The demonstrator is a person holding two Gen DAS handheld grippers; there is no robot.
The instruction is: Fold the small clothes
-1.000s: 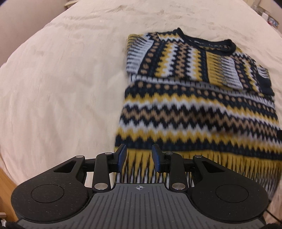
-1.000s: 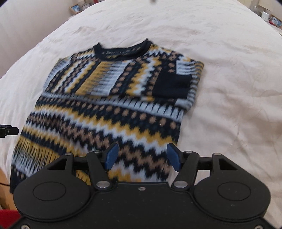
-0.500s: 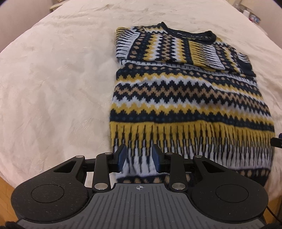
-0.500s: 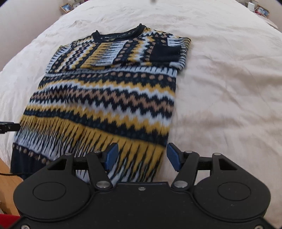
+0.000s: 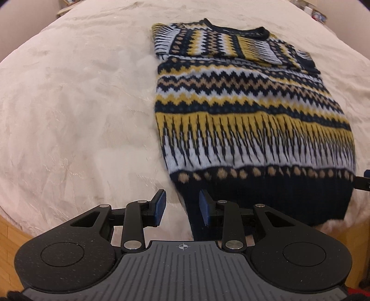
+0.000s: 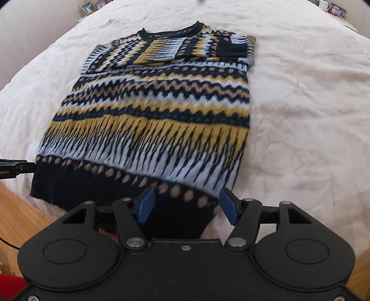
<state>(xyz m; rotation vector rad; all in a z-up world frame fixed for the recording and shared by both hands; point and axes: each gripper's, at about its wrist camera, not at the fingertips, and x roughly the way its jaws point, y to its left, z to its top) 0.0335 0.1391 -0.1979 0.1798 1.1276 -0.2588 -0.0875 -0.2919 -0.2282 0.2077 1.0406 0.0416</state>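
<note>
Sweater (image 5: 249, 115), knitted in navy, mustard, tan and pale blue zigzag bands, lies flat on a cream bedspread (image 5: 76, 111), its dark neckline at the far end and its navy ribbed hem (image 6: 76, 185) at the near edge of the bed. Both sleeves are folded across the chest, 1 dark cuff (image 6: 232, 49) resting near the right shoulder.

Left gripper (image 5: 182, 206) hangs over the hem's left corner, its 2 blue pads (image 5: 160, 208) parted by a modest gap, with the corner of the hem showing between them. They pinch nothing; whether the pads brush the knit I cannot tell.

Right gripper (image 6: 186, 203) hangs over the hem's right corner, jaws spread wider, dark ribbing visible in the gap and no pad pressing on it.

Wooden floor (image 6: 20, 217) shows below the bed's edge. Small picture frames (image 6: 89, 7) stand far off beyond the bed.
</note>
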